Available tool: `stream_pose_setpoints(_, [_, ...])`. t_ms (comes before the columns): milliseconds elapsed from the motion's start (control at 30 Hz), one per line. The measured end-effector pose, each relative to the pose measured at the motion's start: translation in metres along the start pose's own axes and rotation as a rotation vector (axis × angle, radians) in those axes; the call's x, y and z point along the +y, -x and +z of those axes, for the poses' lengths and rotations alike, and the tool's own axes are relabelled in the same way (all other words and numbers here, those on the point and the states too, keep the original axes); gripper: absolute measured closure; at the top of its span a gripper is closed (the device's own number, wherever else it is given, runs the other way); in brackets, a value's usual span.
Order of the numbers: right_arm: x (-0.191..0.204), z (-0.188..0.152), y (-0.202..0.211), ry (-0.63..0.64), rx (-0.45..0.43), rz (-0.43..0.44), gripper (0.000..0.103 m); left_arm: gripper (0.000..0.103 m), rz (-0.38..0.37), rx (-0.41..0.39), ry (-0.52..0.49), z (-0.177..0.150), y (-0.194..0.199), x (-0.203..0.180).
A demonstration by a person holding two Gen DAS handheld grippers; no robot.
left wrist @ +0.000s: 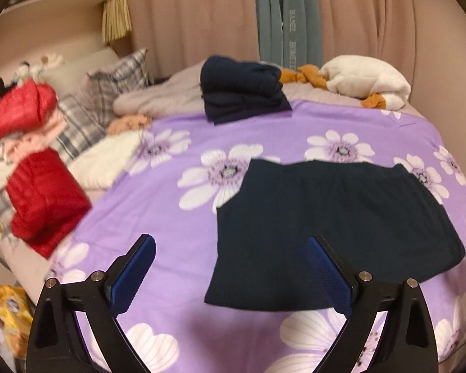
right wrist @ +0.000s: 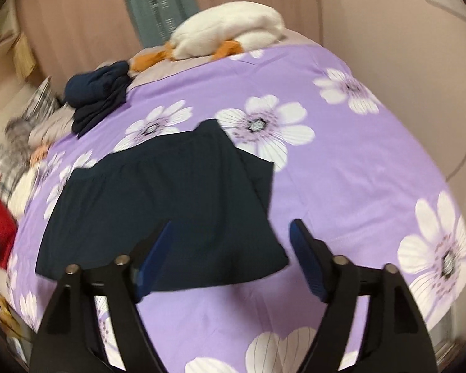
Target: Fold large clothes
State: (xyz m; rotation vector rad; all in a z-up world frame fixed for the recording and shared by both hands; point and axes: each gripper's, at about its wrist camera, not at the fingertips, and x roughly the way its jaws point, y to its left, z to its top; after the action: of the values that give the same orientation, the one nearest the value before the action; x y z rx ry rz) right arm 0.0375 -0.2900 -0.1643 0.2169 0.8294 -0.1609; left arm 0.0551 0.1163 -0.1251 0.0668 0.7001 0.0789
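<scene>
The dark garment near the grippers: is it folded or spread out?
Folded: the dark garment lies flat, a compact block with a layer doubled over along one edge.

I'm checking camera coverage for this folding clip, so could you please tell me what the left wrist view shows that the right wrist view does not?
Only the left wrist view shows the yellow package beside the bed, the tan tassel by the shelf, and both red padded garments clearly, plus the open left gripper. Only the right wrist view shows the garment's right edge fold and the open right gripper. Both share the dark garment lying flat on the purple floral bedspread, the folded navy stack and the white plush duck.
</scene>
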Motion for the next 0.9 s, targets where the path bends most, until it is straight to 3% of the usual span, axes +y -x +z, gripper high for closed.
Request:
stream_pose_setpoints(100, [0.023, 0.005, 0.018, 0.091, -0.005, 0.002, 0.019, 0.005, -0.024, -0.018, -0.002, 0.011, 0.014, -0.005])
stream_pose_setpoints(167, [0.036, 0.010, 0.032, 0.131, -0.015, 0.005, 0.000, 0.002, -0.038, -0.037, -0.005, 0.019, 0.028, -0.009])
stream_pose_setpoints(400, [0.065, 0.032, 0.076, 0.155, -0.063, 0.055, 0.000, 0.001, -0.019, -0.122, -0.030, 0.046, 0.072, -0.029])
stream_pose_setpoints(633, [0.100, 0.040, 0.121, 0.247, -0.154, 0.023, 0.000, 0.001, -0.044, -0.151, -0.026, 0.057, 0.095, -0.043])
stream_pose_setpoints(767, [0.114, 0.047, 0.142, 0.273, -0.184, 0.051, 0.000, 0.001, -0.101, -0.127, -0.023, 0.061, 0.103, -0.048])
stream_pose_setpoints(900, [0.127, 0.050, 0.160, 0.295, -0.213, 0.068, 0.000, 0.001, -0.105, -0.112, -0.034, 0.063, 0.108, -0.054])
